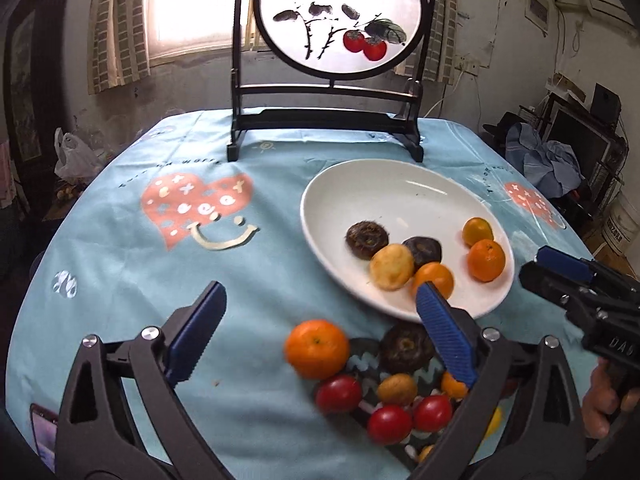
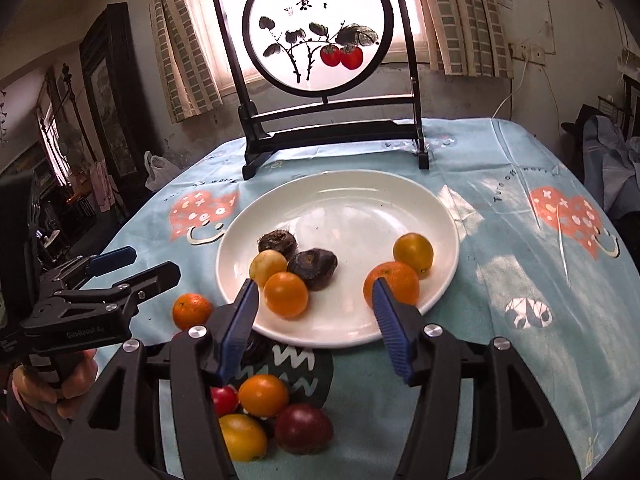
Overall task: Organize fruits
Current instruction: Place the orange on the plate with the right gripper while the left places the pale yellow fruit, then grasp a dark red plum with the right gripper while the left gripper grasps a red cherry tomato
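Observation:
A white plate [image 1: 360, 192] [image 2: 344, 200] on the blue tablecloth holds several fruits: two dark water chestnuts [image 2: 312, 264], a pale yellow fruit [image 2: 267, 266] and orange citrus [image 2: 286, 294]. Loose fruits lie in front of it: a tangerine [image 1: 317, 348] [image 2: 192, 311], red tomatoes [image 1: 339, 393], small orange and yellow fruits [image 2: 263, 395] and a dark red fruit [image 2: 303, 429]. My left gripper [image 1: 320, 316] is open and empty above the loose tangerine. My right gripper [image 2: 314, 316] is open and empty over the plate's near rim.
A black-framed round screen [image 1: 340, 16] painted with persimmons stands at the table's back. A phone [image 1: 44, 428] lies at the near left edge. Clothes and shelves crowd the room at the right [image 1: 552, 160].

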